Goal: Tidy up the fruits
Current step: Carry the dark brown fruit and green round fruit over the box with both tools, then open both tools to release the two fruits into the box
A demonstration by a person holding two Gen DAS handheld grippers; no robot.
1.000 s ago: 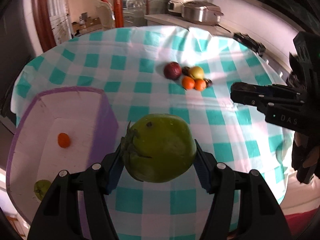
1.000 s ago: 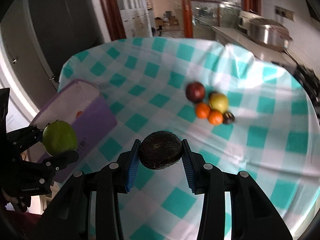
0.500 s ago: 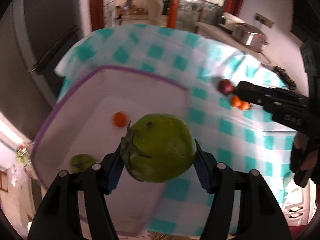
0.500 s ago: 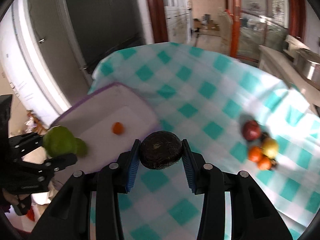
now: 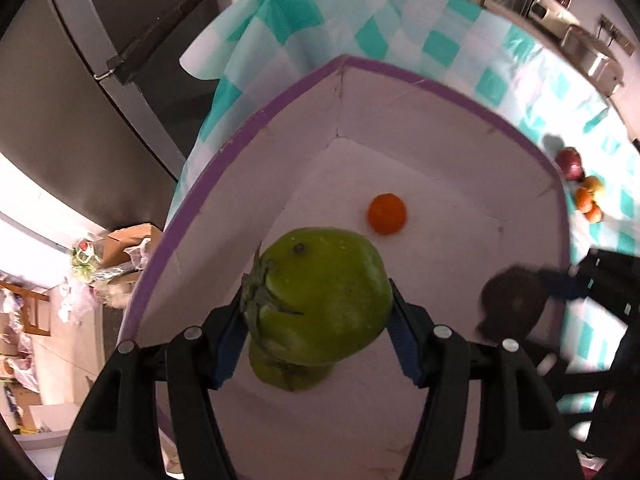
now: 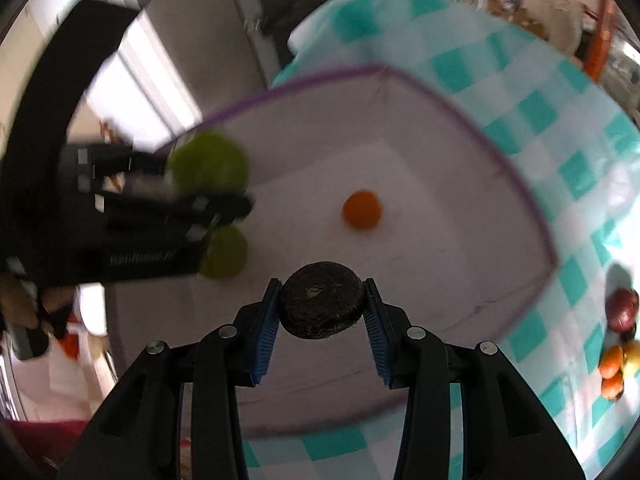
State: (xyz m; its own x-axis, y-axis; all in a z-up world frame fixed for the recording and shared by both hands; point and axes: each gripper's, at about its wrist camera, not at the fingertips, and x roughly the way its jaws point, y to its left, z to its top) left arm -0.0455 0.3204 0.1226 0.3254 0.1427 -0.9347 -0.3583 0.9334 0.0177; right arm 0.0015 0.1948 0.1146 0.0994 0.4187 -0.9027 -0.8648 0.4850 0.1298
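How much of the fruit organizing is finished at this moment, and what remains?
Done: a small orange fruit and a green fruit lie in the purple-rimmed box. In hand: the left gripper holds a green persimmon and the right gripper a dark fruit, both over the box. Left: the fruit pile on the tablecloth.

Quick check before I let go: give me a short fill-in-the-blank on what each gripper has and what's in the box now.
1. The left gripper holds a large ____ fruit.
2. The right gripper is shut on a ____ round fruit.
3. On the floor of the purple-rimmed box lies one small ____ fruit.

Missing words: green; dark brown; orange
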